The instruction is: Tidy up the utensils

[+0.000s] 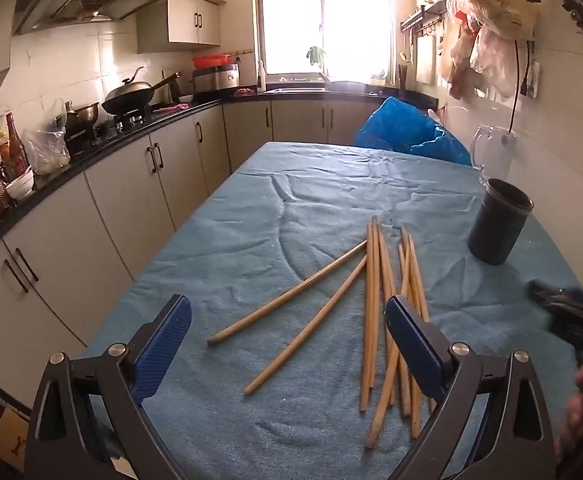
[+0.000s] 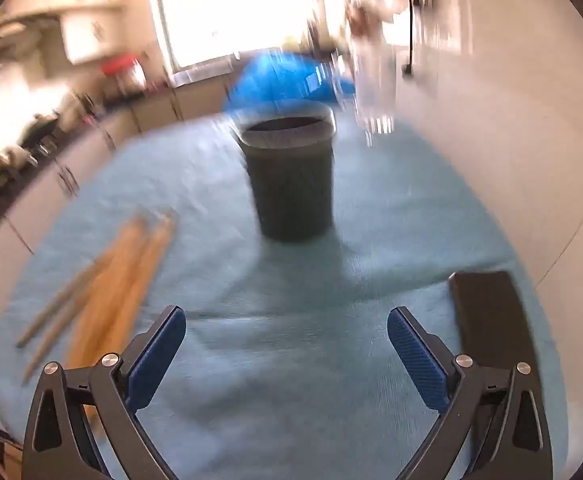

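Observation:
Several wooden chopsticks (image 1: pixel 375 304) lie loose on the blue cloth of the table (image 1: pixel 291 208). A dark upright holder cup (image 1: pixel 497 222) stands to their right. My left gripper (image 1: pixel 289 320) is open and empty, above the near ends of the chopsticks. In the blurred right wrist view my right gripper (image 2: pixel 287 328) is open and empty, with the holder cup (image 2: pixel 291 180) ahead of it and the chopsticks (image 2: pixel 119 272) to its left. The right gripper also shows at the right edge of the left wrist view (image 1: pixel 571 312).
A black flat object (image 2: pixel 491 316) lies right of my right gripper. A blue plastic bag (image 1: pixel 407 128) and a clear jug (image 1: pixel 491 152) sit at the table's far right by the wall. A kitchen counter (image 1: pixel 91 148) with stove runs along the left.

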Tool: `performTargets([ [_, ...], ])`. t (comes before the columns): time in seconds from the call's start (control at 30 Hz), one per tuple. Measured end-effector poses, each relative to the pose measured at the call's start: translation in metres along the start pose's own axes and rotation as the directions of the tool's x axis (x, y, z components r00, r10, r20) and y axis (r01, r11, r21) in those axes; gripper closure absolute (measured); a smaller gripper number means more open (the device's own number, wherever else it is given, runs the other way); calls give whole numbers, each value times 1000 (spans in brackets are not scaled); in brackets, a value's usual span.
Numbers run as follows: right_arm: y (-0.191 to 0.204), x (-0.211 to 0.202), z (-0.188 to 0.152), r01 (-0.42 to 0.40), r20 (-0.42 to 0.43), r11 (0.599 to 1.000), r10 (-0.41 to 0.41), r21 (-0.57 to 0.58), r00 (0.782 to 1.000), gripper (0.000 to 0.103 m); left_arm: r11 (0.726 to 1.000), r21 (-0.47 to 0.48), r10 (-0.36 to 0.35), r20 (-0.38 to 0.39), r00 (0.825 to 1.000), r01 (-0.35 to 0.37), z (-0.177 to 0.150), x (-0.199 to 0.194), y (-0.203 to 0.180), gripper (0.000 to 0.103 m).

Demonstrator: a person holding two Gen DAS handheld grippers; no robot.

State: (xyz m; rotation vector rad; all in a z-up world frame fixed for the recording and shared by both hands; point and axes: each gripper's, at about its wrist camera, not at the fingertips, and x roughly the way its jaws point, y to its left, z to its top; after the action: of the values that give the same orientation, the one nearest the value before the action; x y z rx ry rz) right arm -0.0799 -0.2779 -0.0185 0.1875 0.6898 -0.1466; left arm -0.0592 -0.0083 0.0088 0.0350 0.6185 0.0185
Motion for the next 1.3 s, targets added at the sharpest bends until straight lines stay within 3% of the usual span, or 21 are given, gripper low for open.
performTargets([
  [0.1,16,-35,-2,-40,138,999,43,-22,989,1,1000,-22,7,-5,1000,-7,4,0,3,6],
  [0.2,41,-49,-18,-84,203,994,97,-69,974,1,999,-38,34,-3,999,-35,4,1,6,6],
  [0.33,61,-58,-24,-64,265,985,105,-157,959,1,998,-40,57,-13,998,-57,0,6,8,6],
  [0.57,68,-66,-27,-52,298,986,98,-160,949,2,998,-31,60,-26,998,-61,-3,12,11,6],
  [1.3,67,-66,-29,-24,251,986,66,-166,966,2,999,-17,46,-50,998,-46,-12,19,7,6],
])
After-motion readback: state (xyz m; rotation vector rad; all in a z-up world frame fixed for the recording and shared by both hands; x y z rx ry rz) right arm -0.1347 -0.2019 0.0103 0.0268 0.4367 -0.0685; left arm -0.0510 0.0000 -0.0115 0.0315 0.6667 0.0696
